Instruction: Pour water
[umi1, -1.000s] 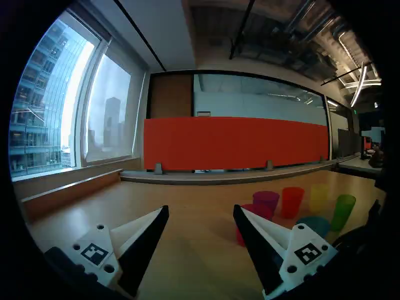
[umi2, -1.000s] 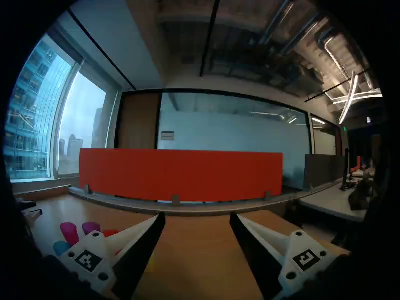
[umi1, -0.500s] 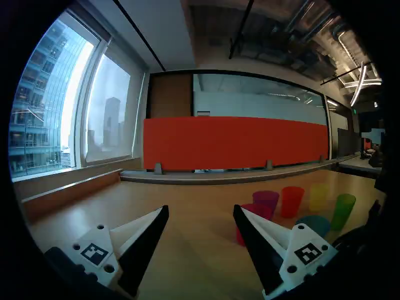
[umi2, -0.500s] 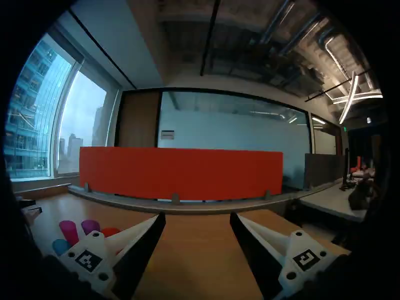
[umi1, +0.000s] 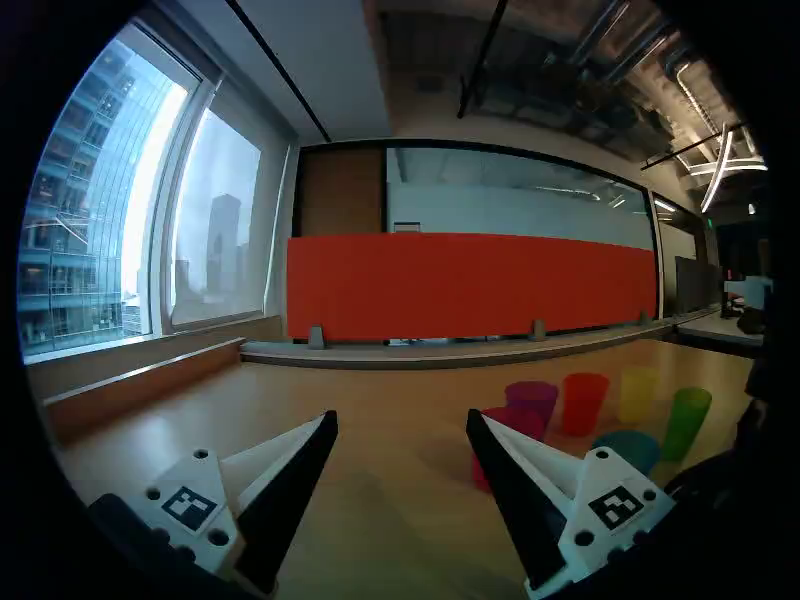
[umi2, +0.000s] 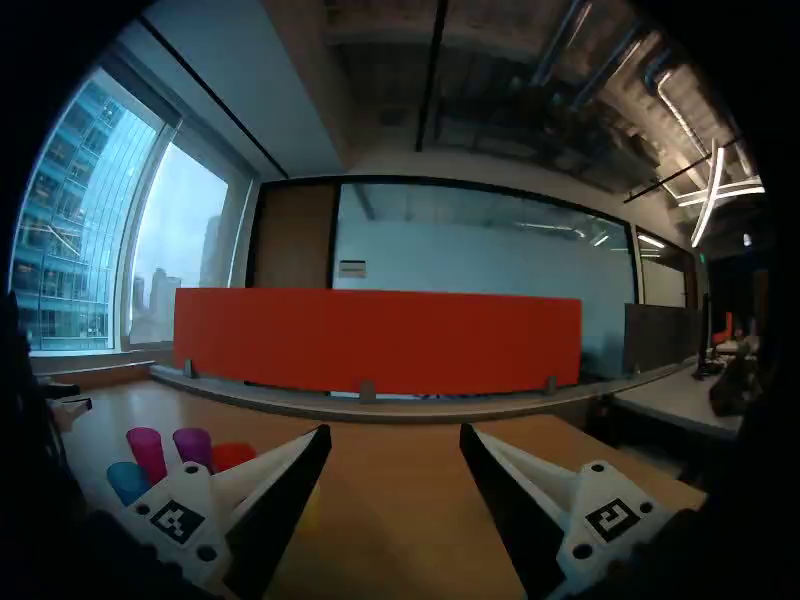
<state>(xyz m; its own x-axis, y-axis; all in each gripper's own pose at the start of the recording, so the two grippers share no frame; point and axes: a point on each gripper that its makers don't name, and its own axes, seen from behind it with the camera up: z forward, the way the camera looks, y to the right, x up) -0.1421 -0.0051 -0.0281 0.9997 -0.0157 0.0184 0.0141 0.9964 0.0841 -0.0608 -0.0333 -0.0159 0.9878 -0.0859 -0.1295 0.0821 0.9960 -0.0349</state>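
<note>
Several coloured plastic cups stand on the wooden table. In the left gripper view a purple cup (umi1: 532, 402), an orange cup (umi1: 584, 402), a yellow cup (umi1: 639, 394), a green cup (umi1: 687, 421), a teal cup (umi1: 627, 450) and a red cup (umi1: 492, 420) cluster at the right, partly behind the right finger. My left gripper (umi1: 400, 430) is open and holds nothing, low over the table. In the right gripper view my right gripper (umi2: 393, 442) is open and holds nothing; a pink cup (umi2: 146, 452), a purple cup (umi2: 193, 447), an orange cup (umi2: 232, 456) and a teal cup (umi2: 128, 481) stand at the far left.
An orange divider panel (umi1: 470, 284) runs along the table's far edge (umi1: 450, 352). Tall windows (umi1: 110, 220) line the left side. Another desk (umi2: 690, 400) with dark objects stands to the right. Bare wooden tabletop (umi2: 400, 510) lies ahead of the right gripper.
The right gripper view has shifted slightly, so the cups at its left now sit higher and more in view. The left gripper has not moved.
</note>
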